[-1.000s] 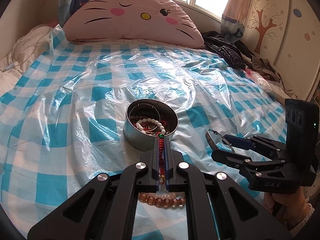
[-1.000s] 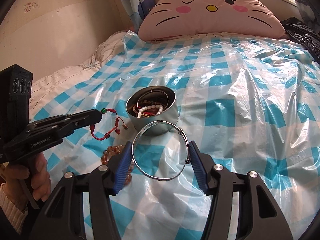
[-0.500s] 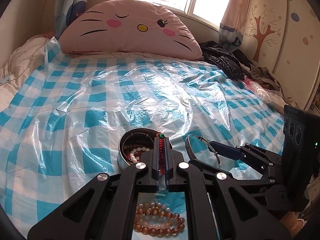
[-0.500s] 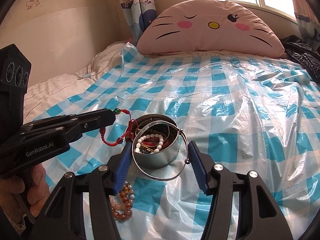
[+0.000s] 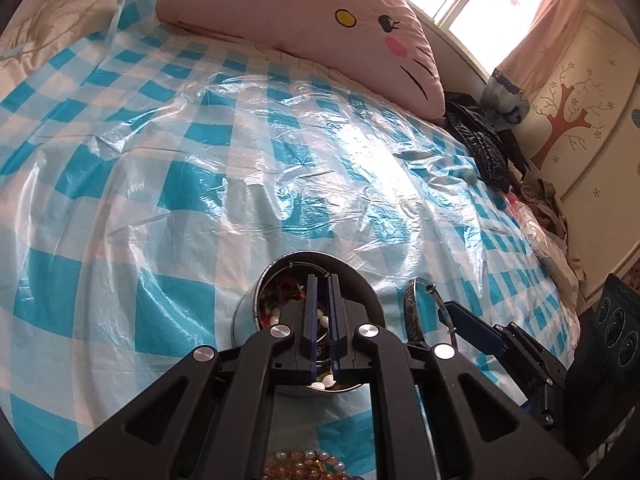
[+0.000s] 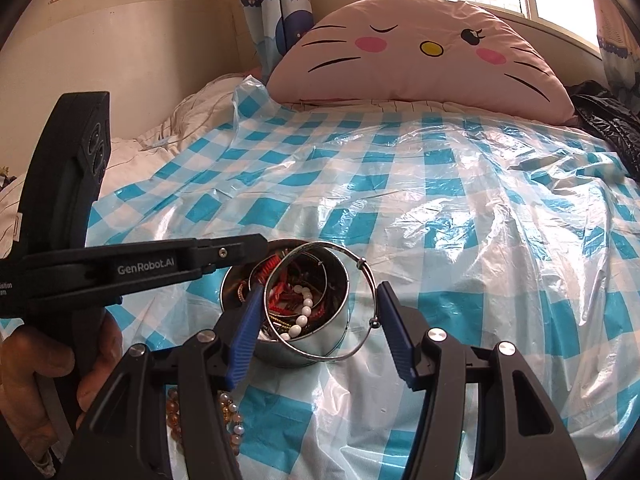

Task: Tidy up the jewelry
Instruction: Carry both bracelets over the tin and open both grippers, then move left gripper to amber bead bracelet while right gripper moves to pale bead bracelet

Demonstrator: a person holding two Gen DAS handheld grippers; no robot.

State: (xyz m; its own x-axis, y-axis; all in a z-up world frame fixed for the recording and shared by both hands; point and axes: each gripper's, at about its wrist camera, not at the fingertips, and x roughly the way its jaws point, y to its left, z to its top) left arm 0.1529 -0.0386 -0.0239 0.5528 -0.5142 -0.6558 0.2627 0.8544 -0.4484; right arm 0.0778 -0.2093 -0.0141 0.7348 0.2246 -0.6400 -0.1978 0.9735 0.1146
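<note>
Bed point(image 6: 460, 208) | right tool point(image 6: 316, 312) clamps bangle point(image 6: 362, 266) | left tool point(image 5: 320, 300) parted, only left view shows

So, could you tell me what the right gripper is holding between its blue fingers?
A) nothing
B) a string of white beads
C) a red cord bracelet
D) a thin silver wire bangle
D: the thin silver wire bangle spans the right gripper fingers, just over the round metal tin.

"genrobot.ai" in white on the left tool point(image 6: 244, 246), partial small print near its handle
</note>
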